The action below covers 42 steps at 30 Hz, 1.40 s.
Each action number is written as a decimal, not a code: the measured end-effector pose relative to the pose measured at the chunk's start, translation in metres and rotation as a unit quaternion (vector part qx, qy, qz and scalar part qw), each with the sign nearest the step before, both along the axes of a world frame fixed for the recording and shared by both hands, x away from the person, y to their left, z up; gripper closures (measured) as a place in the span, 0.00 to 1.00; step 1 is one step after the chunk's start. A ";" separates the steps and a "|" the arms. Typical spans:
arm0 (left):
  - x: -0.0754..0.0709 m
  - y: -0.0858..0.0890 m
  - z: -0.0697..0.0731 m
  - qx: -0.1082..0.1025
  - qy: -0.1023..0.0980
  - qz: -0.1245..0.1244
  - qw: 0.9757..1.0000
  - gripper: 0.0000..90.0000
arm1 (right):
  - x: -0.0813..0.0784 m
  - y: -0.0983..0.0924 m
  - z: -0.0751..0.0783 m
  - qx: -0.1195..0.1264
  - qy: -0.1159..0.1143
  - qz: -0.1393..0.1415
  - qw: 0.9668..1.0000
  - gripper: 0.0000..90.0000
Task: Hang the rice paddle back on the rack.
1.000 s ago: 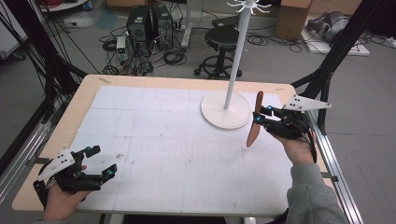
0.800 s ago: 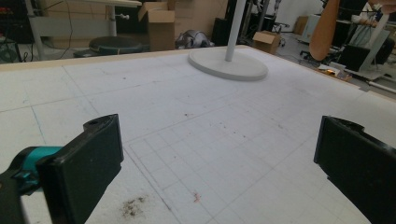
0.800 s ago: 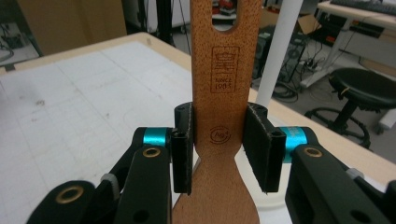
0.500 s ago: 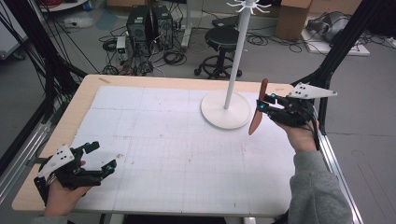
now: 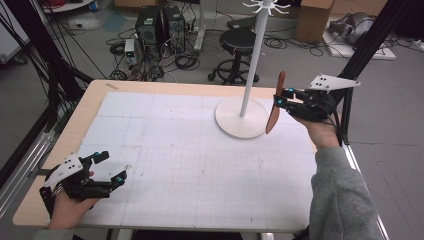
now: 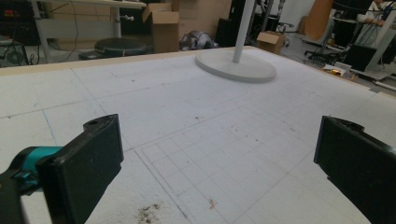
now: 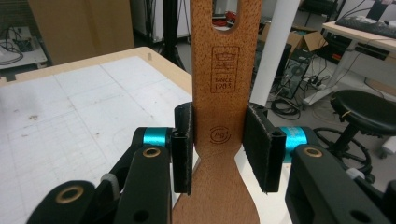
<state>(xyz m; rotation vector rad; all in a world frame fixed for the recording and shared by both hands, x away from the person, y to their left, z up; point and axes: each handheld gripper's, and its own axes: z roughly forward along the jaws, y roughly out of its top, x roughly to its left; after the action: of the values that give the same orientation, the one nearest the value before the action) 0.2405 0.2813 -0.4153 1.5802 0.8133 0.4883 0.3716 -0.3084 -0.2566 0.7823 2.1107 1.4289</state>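
Right gripper (image 5: pixel 278 98) is clamped on the wooden spatula (image 7: pixel 224 93), held upright in the air at three o'clock of the white rack's base (image 5: pixel 240 120). Left gripper (image 5: pixel 111 167) rests wide apart at seven o'clock. Judged step: carrying the spatula to hang; next, lifting its handle hole up to a hook (image 5: pixel 265 6).

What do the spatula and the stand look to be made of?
Spatula: wood, smooth reddish-brown, grain showing and a mark burnt into the handle, apparently unvarnished. Stand: white pole and round base with an even matt coat, probably painted metal or plastic.

White stand (image 5: pixel 242 116) beside held spatula (image 5: pixel 274 107)
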 end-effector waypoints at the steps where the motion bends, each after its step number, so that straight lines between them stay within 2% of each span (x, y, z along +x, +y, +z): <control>1: 0.000 0.000 0.000 0.000 0.000 -0.002 1.000 0.02 | 0.003 -0.001 0.002 -0.001 -0.003 0.001 1.000 0.72; 16: 0.004 0.003 0.000 -0.003 0.003 0.002 1.000 0.02 | 0.028 -0.008 0.028 0.003 -0.015 -0.014 1.000 0.72; 22: 0.003 0.005 0.000 -0.006 0.003 0.005 1.000 0.02 | 0.036 -0.010 0.039 0.013 -0.018 -0.018 1.000 0.72; 27: 0.001 0.007 0.000 -0.001 0.002 0.008 1.000 0.02 | 0.043 -0.009 0.052 0.011 -0.026 -0.018 0.999 0.72; 31: -0.002 0.017 0.003 -0.014 -0.001 0.020 1.000 0.02 | 0.046 -0.010 0.065 0.017 -0.036 -0.019 0.999 0.72; 34: -0.004 0.021 0.003 -0.020 0.001 0.025 0.999 0.02 | 0.048 -0.010 0.073 0.012 -0.038 -0.023 0.999 0.72; 38: -0.004 0.023 0.003 -0.020 0.003 0.028 0.999 0.02 | 0.050 -0.010 0.084 0.017 -0.045 -0.025 0.999 0.72; 39: -0.004 0.023 0.003 -0.019 0.002 0.028 0.999 0.02 | 0.051 -0.010 0.086 0.018 -0.040 -0.028 0.999 0.72; 40: -0.004 0.023 0.003 -0.019 0.001 0.028 0.999 0.02 | 0.053 -0.010 0.088 0.016 -0.045 -0.027 0.999 0.72; 41: -0.004 0.022 0.003 -0.019 0.000 0.028 0.999 0.02 | 0.053 -0.009 0.090 0.014 -0.037 -0.032 0.999 0.72; 42: -0.004 0.022 0.003 -0.019 0.000 0.028 0.999 0.02 | 0.055 -0.008 0.092 0.010 -0.042 -0.029 0.999 0.72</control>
<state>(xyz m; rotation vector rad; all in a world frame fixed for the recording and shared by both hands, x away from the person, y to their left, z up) 0.2360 0.3035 -0.4121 1.5265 0.8644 0.5099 0.4269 -0.3165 -0.1646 0.7710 1.9972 1.4294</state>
